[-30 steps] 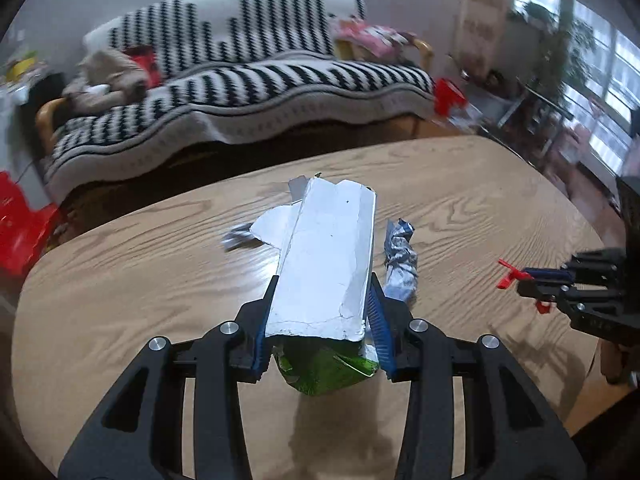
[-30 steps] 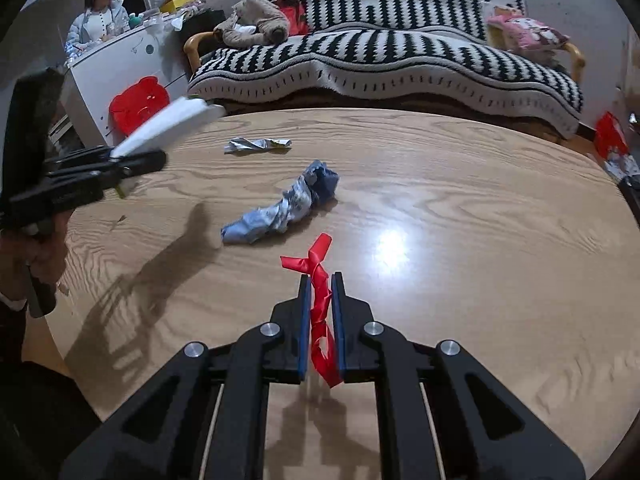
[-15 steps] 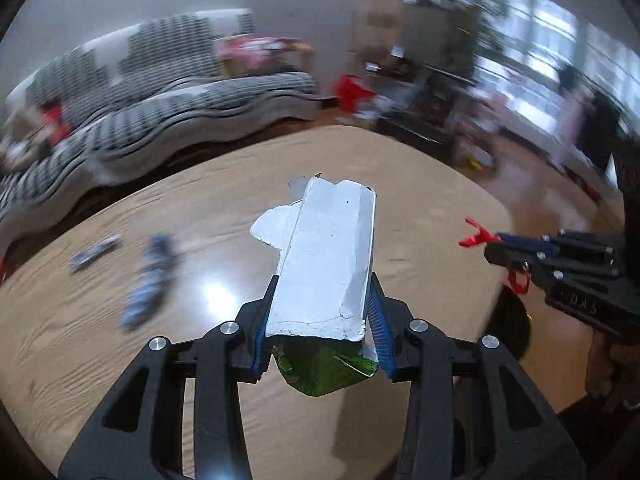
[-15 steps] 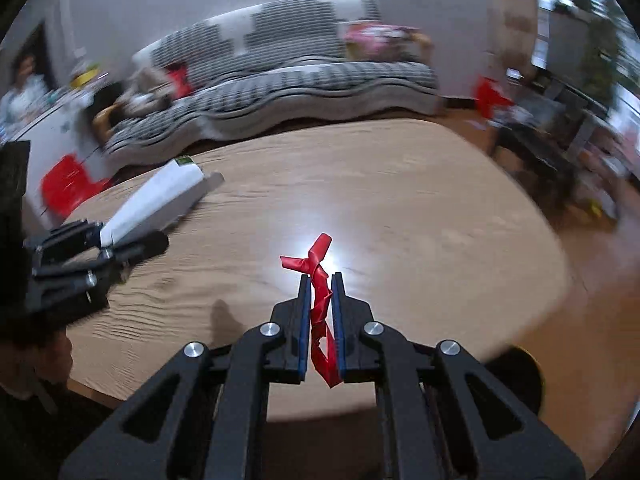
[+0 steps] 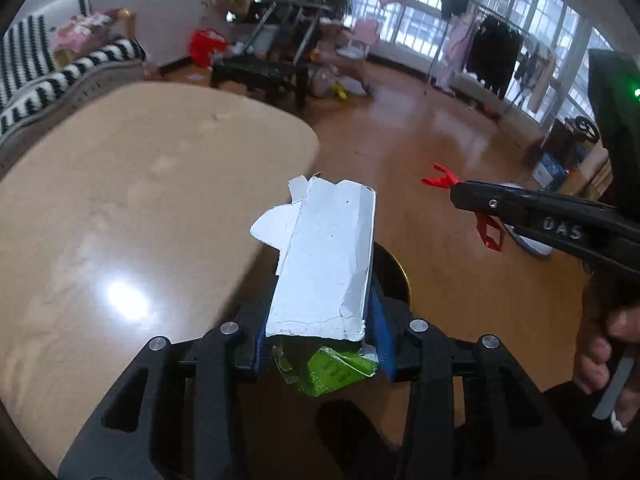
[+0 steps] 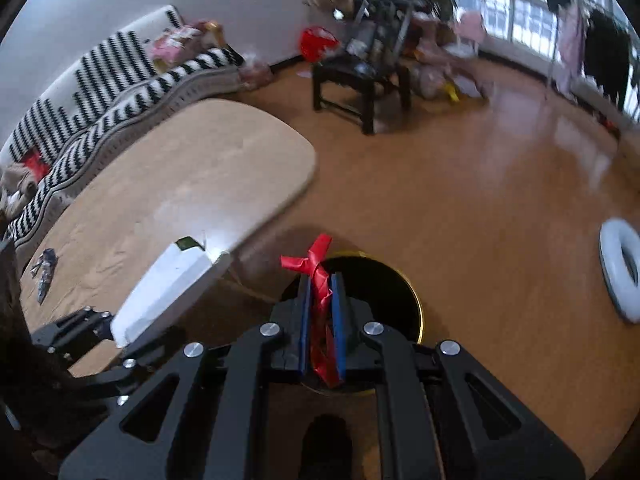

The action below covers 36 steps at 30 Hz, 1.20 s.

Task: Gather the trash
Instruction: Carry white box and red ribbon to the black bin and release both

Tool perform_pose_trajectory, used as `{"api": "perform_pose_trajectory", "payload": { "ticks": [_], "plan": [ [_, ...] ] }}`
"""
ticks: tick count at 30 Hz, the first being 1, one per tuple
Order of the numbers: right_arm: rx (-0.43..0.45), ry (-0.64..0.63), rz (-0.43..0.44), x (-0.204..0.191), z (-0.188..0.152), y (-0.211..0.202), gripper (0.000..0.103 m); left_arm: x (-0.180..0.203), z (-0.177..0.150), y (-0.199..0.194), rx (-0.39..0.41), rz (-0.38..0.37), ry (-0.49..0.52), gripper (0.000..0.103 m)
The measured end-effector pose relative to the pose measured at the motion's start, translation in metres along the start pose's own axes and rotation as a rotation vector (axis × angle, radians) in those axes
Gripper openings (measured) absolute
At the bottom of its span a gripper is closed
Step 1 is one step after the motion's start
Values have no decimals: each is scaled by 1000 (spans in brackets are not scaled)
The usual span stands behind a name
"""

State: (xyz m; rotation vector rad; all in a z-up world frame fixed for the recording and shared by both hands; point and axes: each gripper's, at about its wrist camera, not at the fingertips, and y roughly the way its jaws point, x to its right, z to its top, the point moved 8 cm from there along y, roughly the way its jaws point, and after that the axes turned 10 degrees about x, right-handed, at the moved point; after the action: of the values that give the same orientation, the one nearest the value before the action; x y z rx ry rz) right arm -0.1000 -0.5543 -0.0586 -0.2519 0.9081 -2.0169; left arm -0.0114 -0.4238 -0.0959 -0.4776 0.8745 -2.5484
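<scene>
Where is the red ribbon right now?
The red ribbon is pinched in the right gripper, in front of the black bin on the floor past the table edge. The left wrist view shows it on the right.

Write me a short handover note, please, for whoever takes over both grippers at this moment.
Left gripper: shut on a flattened white carton.
Right gripper: shut on a red strip, above the black bin on the floor beside the table.
Done: both pieces lifted off the table.
Left: drop both into the bin, then fetch the crumpled wrapper on the table.
</scene>
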Motion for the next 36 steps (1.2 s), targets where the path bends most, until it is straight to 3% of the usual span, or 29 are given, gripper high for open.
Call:
{"api": "perform_pose_trajectory", "payload": {
  "ticks": [9,36],
  "plan": [
    [-30,22,-3,16,6,15,11,11,2,37,-51,-29,-13,41],
    [-61,72,-24,23,-4,31,11,22,12,56,-60,-36,5,41]
  ]
}}
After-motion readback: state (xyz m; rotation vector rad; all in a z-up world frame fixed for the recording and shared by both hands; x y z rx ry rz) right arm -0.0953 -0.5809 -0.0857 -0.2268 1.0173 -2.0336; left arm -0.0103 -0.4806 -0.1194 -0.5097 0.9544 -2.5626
